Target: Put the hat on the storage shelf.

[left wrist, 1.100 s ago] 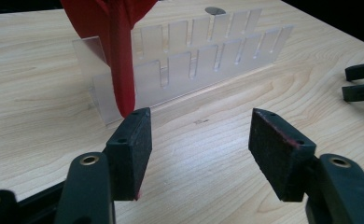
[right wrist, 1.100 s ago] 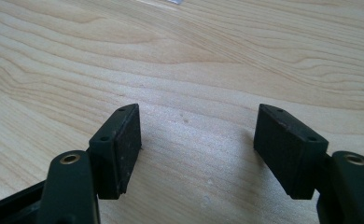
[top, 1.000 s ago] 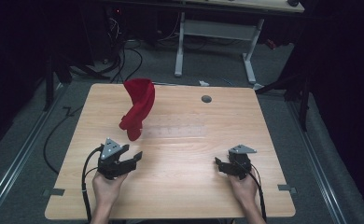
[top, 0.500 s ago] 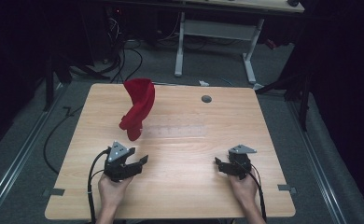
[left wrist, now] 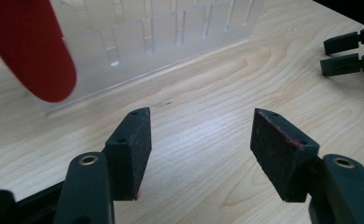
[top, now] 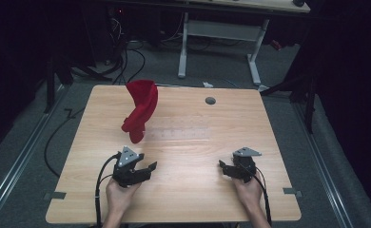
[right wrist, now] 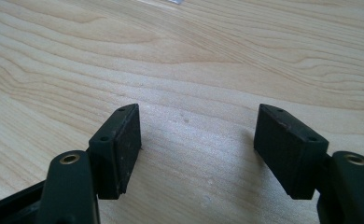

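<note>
A red cloth [top: 140, 110] stands up in a twisted fold at the back left of the wooden table [top: 183, 199]; its rounded lower end [left wrist: 28, 51] hangs in front of a clear slotted acrylic rack [left wrist: 161, 37] that lies flat mid-table [top: 179, 134]. My left gripper [top: 148, 169] rests on the table near the front left, open, nothing between its pads [left wrist: 133, 149], jaws pointing right toward the rack. My right gripper [top: 223, 167] rests front right, open and empty over bare wood [right wrist: 196, 140]. Its jaws also appear far off in the left gripper view [left wrist: 346, 53].
A small grey round grommet [top: 210, 100] sits in the tabletop near the back edge. Beyond the table stand a white desk frame [top: 219, 38] and loose cables [top: 126, 52] on the dark floor. Cables trail from both grippers off the table's front edge.
The left gripper has shifted a little to the right and toward the front edge, turning its jaws to the right. The right gripper and the red cloth have stayed put.
</note>
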Motion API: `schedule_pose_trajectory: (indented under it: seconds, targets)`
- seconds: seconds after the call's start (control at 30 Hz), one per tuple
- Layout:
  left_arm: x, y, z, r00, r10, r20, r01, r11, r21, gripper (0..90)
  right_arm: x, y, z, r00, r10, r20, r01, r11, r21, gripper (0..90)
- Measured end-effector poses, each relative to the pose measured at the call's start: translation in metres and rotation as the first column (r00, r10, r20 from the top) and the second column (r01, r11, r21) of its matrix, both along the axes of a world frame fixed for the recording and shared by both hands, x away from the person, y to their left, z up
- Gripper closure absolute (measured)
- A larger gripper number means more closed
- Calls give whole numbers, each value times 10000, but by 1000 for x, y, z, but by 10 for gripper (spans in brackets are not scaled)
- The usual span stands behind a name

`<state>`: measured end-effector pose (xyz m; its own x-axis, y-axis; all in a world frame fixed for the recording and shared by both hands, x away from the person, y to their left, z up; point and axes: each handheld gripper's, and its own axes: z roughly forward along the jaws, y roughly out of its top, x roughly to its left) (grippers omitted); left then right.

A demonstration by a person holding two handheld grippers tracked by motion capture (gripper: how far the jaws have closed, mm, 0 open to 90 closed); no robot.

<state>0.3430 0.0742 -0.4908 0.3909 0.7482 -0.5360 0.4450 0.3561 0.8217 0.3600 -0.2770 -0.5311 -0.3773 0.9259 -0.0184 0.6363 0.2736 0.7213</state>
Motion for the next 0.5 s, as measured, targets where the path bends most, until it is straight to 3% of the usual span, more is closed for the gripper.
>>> schedule_pose_trajectory:
  seconds: [0.37,0.5]
  targets:
    - [1,-21,-10,9990,-452,-76,454,9981,419,386,0,0,0,10000,-3,-7,3,10000,6,322]
    - [2,-27,-14,9983,-552,-203,558,9978,352,386,0,0,0,10000,-13,-16,13,10000,17,321]
